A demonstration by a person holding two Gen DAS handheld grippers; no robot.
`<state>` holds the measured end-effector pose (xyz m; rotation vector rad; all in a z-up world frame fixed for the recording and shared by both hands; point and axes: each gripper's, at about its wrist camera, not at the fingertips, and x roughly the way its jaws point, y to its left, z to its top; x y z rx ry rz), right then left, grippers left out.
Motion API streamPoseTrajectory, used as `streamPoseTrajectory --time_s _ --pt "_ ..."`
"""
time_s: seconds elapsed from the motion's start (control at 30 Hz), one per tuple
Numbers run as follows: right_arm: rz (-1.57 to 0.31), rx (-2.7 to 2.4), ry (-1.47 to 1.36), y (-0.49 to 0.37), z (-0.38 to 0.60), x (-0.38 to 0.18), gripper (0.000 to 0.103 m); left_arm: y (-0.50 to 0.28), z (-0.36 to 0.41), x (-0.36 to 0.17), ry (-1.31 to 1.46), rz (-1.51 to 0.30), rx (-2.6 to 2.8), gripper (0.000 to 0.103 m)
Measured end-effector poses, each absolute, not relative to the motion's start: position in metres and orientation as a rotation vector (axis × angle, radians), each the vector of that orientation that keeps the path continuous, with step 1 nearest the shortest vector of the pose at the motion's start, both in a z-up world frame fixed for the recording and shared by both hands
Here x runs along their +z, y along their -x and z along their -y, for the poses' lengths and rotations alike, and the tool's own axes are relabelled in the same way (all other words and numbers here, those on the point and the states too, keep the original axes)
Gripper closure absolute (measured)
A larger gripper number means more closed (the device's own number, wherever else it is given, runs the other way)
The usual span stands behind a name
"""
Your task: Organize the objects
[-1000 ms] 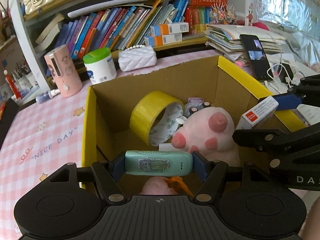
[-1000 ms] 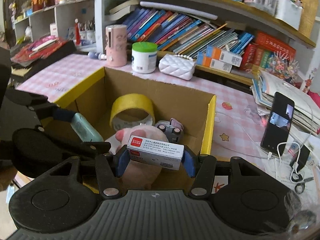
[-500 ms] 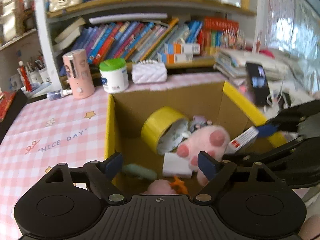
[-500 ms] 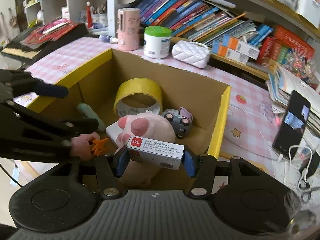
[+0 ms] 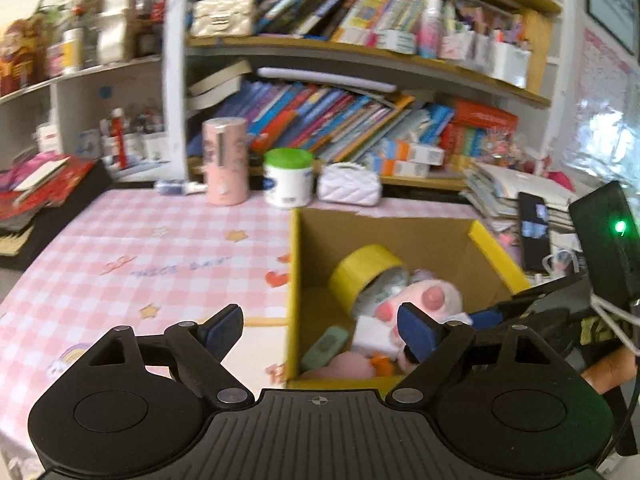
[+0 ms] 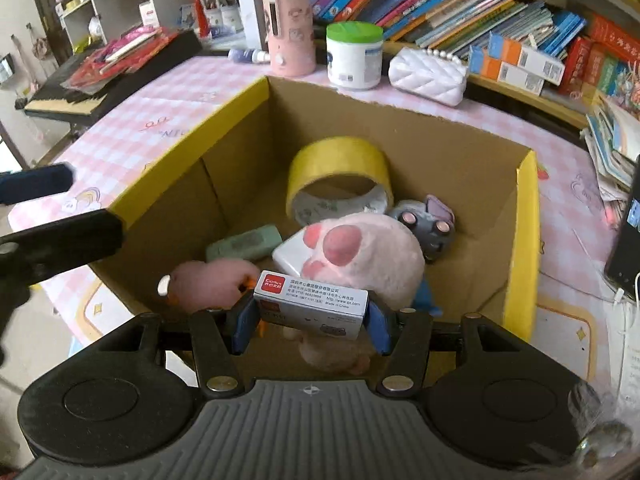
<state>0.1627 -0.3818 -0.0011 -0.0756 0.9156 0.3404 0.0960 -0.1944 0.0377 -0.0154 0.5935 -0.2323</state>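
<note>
A table under a pink checked tablecloth (image 5: pixel 168 248) printed with stars stands against a white-framed bookshelf (image 5: pixel 176 80) with yellow wooden boards. Slanting rows of colourful books (image 5: pixel 320 120) fill its shelves. Daylight brightens the right edge; a dark keyboard (image 6: pixel 80 100) sits left.

cardboard box (image 6: pixel 400 136): matt | tape roll (image 6: pixel 340 160): glossy | plush paw (image 6: pixel 360 256): fuzzy cloth
</note>
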Motion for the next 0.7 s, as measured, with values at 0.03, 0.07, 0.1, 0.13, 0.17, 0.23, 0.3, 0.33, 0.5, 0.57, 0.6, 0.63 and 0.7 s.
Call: streamPoseTrajectory --time_s 0.03,0.07,0.1,0.13,0.17,0.23,0.3,0.33,0.5,0.57,0.6,0.63,0.7 --pt "-0.915 0.335 0.060 -0.163 0.380 -0.002 0.050 -0.094 0.192 0.036 0.013 -0.600 -0.221 0.016" --pt "-0.916 0.333 0.049 -0.165 0.378 -0.003 0.050 -0.092 0.191 0.036 0.011 -0.603 -0.214 0.016" --pt "-0.913 0.334 0.046 -0.164 0.376 -0.003 0.050 -0.089 0.188 0.036 0.012 -0.602 -0.209 0.016" --pt "-0.911 0.337 0.043 -0.163 0.374 -0.003 0.050 -0.085 0.185 0.036 0.013 -0.597 -0.205 0.016" --pt "-0.914 0.335 0.039 -0.164 0.372 -0.003 0.050 -0.082 0.183 0.036 0.015 -0.593 -0.200 0.016" --pt "-0.919 0.326 0.026 -0.164 0.370 -0.002 0.050 -0.076 0.177 0.037 0.025 -0.586 -0.189 0.016" --pt "-0.913 0.311 0.012 -0.160 0.368 -0.001 0.049 -0.072 0.171 0.037 0.039 -0.587 -0.181 0.015" --pt "-0.909 0.295 0.008 -0.158 0.367 -0.001 0.049 -0.071 0.168 0.037 0.045 -0.588 -0.178 0.014" --pt "-0.849 0.194 -0.030 -0.144 0.366 0.006 0.028 -0.064 0.154 0.039 0.026 -0.581 -0.136 0.014" --pt "-0.811 0.159 -0.037 -0.134 0.362 0.010 0.028 -0.059 0.146 0.039 0.026 -0.582 -0.125 0.013" --pt "-0.796 0.140 -0.042 -0.129 0.360 0.012 0.028 -0.057 0.142 0.039 0.027 -0.584 -0.120 0.012" --pt "-0.781 0.120 -0.050 -0.122 0.357 0.015 0.028 -0.054 0.137 0.040 0.028 -0.585 -0.112 0.011" --pt "-0.746 0.068 -0.081 -0.106 0.351 0.021 0.023 -0.047 0.126 0.041 0.029 -0.579 -0.099 0.010"
